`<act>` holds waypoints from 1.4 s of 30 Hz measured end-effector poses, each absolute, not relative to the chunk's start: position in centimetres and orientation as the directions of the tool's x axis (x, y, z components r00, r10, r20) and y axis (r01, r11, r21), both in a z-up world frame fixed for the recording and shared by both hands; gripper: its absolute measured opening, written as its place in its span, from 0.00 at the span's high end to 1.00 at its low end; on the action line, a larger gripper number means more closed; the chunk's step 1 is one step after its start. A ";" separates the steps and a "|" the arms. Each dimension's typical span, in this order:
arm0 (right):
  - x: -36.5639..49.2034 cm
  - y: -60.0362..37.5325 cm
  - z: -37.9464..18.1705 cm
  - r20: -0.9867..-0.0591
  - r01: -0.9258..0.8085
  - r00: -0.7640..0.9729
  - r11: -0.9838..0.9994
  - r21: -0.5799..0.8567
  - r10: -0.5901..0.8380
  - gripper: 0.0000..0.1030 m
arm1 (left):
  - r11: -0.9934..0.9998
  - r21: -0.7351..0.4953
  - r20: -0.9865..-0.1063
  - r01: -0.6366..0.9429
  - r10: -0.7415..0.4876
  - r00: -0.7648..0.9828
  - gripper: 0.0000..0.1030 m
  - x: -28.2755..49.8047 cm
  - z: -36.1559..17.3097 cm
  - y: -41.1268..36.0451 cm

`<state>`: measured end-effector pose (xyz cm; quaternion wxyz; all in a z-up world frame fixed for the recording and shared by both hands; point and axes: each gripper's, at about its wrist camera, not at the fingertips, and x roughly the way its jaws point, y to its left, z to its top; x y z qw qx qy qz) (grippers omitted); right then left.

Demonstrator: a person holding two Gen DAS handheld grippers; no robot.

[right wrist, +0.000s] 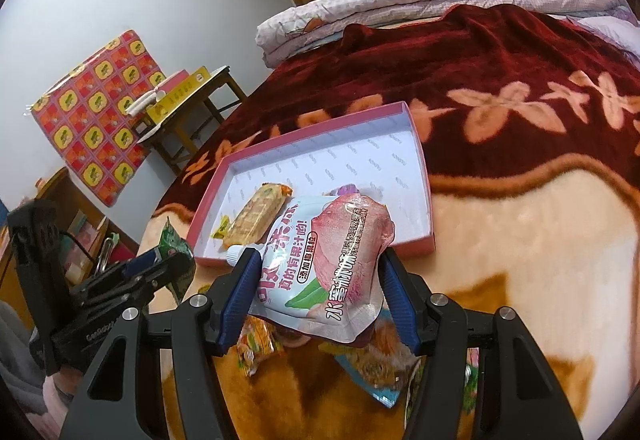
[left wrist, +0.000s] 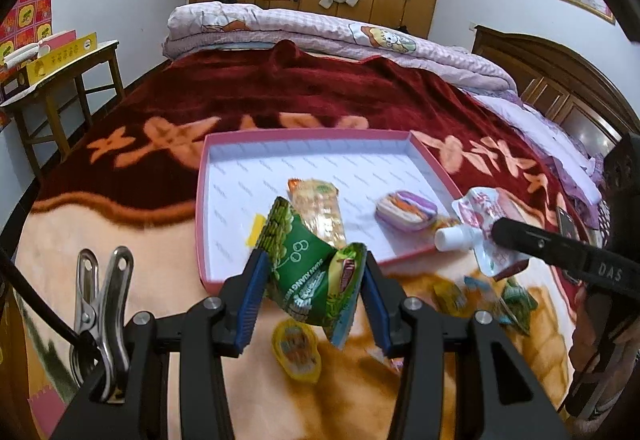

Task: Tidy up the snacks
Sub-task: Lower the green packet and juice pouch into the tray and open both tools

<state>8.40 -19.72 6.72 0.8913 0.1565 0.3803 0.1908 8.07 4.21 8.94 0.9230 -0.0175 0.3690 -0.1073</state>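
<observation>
My left gripper [left wrist: 314, 276] is shut on a green snack bag [left wrist: 316, 276] and holds it above the blanket, just short of the pink tray's near rim [left wrist: 202, 207]. My right gripper [right wrist: 316, 276] is shut on a pink-and-white juice pouch [right wrist: 328, 264] with a white cap, held above the tray's near edge [right wrist: 304, 262]; the pouch also shows in the left wrist view [left wrist: 484, 232]. In the tray lie an orange biscuit pack [left wrist: 320, 209] and a purple round snack [left wrist: 406, 209]. The biscuit pack shows in the right wrist view [right wrist: 258, 217] too.
Loose snacks lie on the blanket: a yellow jelly cup [left wrist: 298, 350] and several small packets [left wrist: 484, 300]; more packets lie under the pouch [right wrist: 372, 368]. A folded quilt [left wrist: 320, 29] lies at the far end of the bed. A wooden side table [left wrist: 64, 79] stands to the left.
</observation>
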 end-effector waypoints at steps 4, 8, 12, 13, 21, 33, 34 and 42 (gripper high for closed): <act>9.6 -19.5 7.3 -0.617 -0.216 0.648 0.885 0.413 0.446 0.40 | 0.977 -0.107 -0.670 0.187 -0.210 0.712 0.53 9.5 9.2 4.2; 10.7 -19.2 8.0 -0.611 -0.217 0.660 0.890 0.402 0.437 0.40 | 0.978 -0.107 -0.665 0.179 -0.204 0.718 0.53 10.7 9.5 4.3; 11.7 -18.9 8.7 -0.603 -0.224 0.671 0.894 0.389 0.431 0.40 | 0.979 -0.110 -0.662 0.175 -0.203 0.722 0.53 11.7 9.8 4.4; 12.0 -18.8 8.7 -0.603 -0.225 0.672 0.895 0.386 0.429 0.40 | 0.979 -0.109 -0.661 0.174 -0.202 0.723 0.53 12.1 9.9 4.4; 14.4 -18.1 8.5 -0.610 -0.222 0.672 0.900 0.375 0.420 0.40 | 0.981 -0.106 -0.663 0.164 -0.193 0.724 0.53 14.3 9.7 4.5; 17.6 -17.9 6.6 -0.634 -0.195 0.658 0.905 0.379 0.407 0.40 | 0.985 -0.107 -0.675 0.135 -0.172 0.718 0.54 18.0 8.4 4.8; 17.8 -17.9 6.5 -0.636 -0.193 0.657 0.905 0.379 0.406 0.40 | 0.985 -0.109 -0.675 0.133 -0.172 0.718 0.54 18.2 8.3 4.8; 18.9 -17.9 5.5 -0.650 -0.185 0.649 0.910 0.371 0.397 0.40 | 0.987 -0.109 -0.682 0.121 -0.163 0.713 0.54 19.2 7.6 4.8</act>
